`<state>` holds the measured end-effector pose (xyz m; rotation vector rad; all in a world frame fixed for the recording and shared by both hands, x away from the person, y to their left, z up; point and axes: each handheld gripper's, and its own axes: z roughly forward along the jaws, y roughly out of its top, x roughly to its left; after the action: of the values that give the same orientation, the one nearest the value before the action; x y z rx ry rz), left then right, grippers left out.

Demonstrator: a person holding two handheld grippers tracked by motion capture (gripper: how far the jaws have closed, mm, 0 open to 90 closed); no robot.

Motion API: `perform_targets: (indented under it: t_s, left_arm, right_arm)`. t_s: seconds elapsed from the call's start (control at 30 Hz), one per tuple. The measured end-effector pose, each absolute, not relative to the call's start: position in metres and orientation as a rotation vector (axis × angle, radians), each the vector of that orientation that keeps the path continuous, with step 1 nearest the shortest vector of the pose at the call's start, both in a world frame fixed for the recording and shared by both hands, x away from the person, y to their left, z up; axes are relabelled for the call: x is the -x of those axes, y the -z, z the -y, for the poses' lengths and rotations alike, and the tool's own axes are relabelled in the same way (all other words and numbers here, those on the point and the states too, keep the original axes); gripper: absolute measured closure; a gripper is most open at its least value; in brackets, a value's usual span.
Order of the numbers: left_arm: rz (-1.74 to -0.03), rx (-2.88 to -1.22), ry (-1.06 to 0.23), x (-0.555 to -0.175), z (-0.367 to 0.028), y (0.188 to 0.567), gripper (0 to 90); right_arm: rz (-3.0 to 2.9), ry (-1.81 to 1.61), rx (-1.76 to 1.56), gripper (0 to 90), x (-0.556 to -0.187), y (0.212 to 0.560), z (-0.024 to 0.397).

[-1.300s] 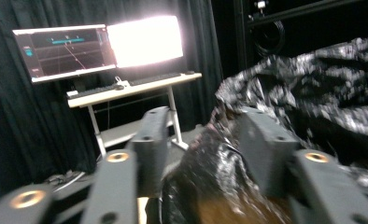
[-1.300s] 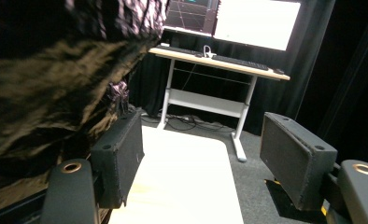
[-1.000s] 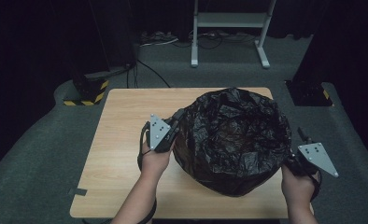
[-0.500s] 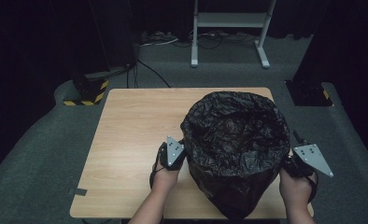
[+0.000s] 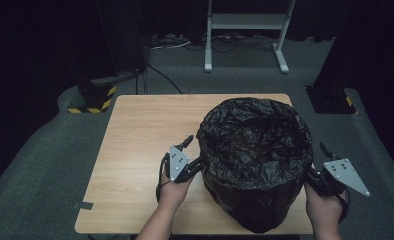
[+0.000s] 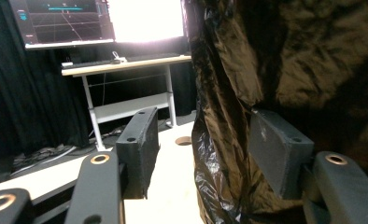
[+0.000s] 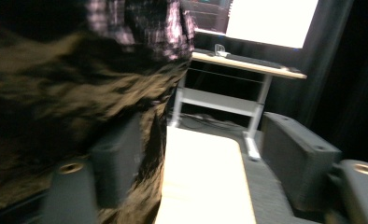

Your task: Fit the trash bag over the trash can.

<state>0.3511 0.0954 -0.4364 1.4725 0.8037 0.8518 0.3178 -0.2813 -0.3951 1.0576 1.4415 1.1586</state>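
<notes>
Work at this moment centres on a black bin bag (image 5: 255, 160) that stands bulging on the near right part of the wooden counter (image 5: 135, 150), its mouth gathered open at the top. The left hand-held gripper (image 5: 192, 167) sits low against the bag's left flank; its jaws have just been opening, and in the left gripper view they stand apart with a fold of the black film (image 6: 219, 140) hanging between them, one pad against the plastic and the other clear of it, so nothing is clamped. The right hand-held gripper (image 5: 312, 177) is at the bag's right flank, also parted: in its own blurred view one jaw lies against or behind the film (image 7: 140, 116) and the other stands out in free air. Judging by this, the step in hand is taking a lower hold on both sides. Next, each pair of jaws would need to close on a real pinch of film before any pull.
</notes>
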Motion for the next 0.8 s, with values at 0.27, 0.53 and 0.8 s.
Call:
perform_targets:
  t_s: [0.27,0.53,0.8]
  left_arm:
    - [-0.805,-1.496,-0.83,-0.351,-0.067,0.446,25.6]
    - [-0.837,-1.457,-0.863,-0.336,-0.092,0.445,14.0]
    - [-0.913,-1.51,-0.897,-0.323,-0.143,0.46,13.7]
  right_arm:
    - [-1.449,-1.117,-1.122,26.7,-0.327,0.404,0.318]
    - [-1.486,-1.111,-1.123,24.8,-0.329,0.414,0.322]
    - [-1.526,-1.179,-1.082,25.2,-0.331,0.42,0.307]
